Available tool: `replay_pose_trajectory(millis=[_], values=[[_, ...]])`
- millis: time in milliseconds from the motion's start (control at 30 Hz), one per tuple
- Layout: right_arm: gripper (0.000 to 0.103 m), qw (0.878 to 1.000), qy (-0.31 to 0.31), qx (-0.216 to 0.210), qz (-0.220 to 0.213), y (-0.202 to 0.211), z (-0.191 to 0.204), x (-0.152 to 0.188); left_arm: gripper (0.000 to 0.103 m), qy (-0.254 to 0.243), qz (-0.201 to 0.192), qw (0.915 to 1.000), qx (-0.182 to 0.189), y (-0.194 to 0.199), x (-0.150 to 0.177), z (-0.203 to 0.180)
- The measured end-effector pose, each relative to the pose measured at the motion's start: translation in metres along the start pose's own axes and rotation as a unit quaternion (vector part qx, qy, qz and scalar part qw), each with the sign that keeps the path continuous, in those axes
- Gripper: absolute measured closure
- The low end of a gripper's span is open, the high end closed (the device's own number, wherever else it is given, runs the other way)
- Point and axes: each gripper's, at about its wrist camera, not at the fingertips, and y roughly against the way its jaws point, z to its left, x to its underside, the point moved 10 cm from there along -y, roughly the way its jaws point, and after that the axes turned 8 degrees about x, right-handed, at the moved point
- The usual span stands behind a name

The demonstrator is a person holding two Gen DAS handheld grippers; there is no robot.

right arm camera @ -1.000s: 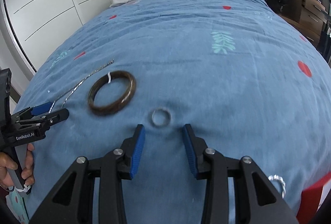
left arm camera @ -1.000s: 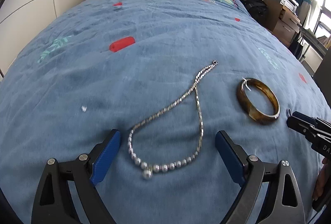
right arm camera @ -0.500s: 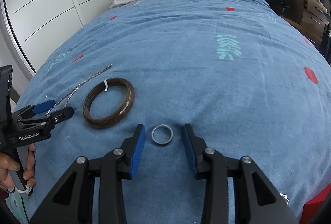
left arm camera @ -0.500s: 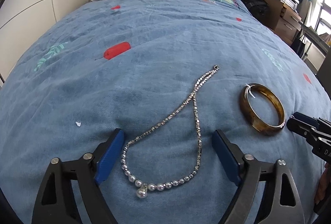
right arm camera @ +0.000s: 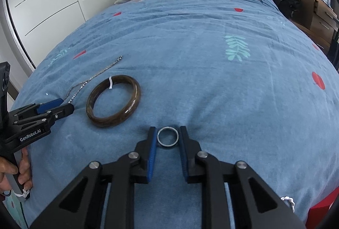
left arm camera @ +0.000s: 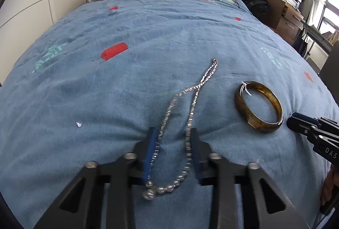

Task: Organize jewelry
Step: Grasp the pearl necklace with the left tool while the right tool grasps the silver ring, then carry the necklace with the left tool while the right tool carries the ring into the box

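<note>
The left gripper (left arm camera: 172,144) is closing on the necklace (left arm camera: 190,114), both strands between its jaws, chain running straight ahead along the bed (left arm camera: 148,28). The right gripper (right arm camera: 168,137) grips the ring (right arm camera: 168,136) (lying flat, bangle (right arm camera: 113,101) untouched).

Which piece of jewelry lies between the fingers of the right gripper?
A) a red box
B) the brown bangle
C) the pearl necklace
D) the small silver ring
D: in the right wrist view the small silver ring sits between the blue pads of the right gripper, while the brown bangle lies apart to its left.
</note>
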Motion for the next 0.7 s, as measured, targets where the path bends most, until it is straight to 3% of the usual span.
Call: replay_pose_trajectory(millis=[100,200,467,700], values=[[0.084,1.000,-0.002,-0.008,-0.002,0.006,0.002,0.002,0.097,0.009,0.001,1.0000,0.004,0.005,0.002,0.002],[0.084,1.000,0.004,-0.013,-0.003,0.013,0.006,0.006,0.100,0.009,0.002,0.9999,0.004,0.012,0.005,-0.001],[0.084,1.000,0.002,-0.029,-0.009,0.043,0.011,0.020,0.100,0.006,-0.009,0.9999,-0.005,0.046,0.016,-0.009],[0.084,0.999,-0.002,-0.041,-0.020,0.084,0.013,0.038,0.100,-0.017,-0.023,0.9996,0.001,0.088,0.022,-0.037]])
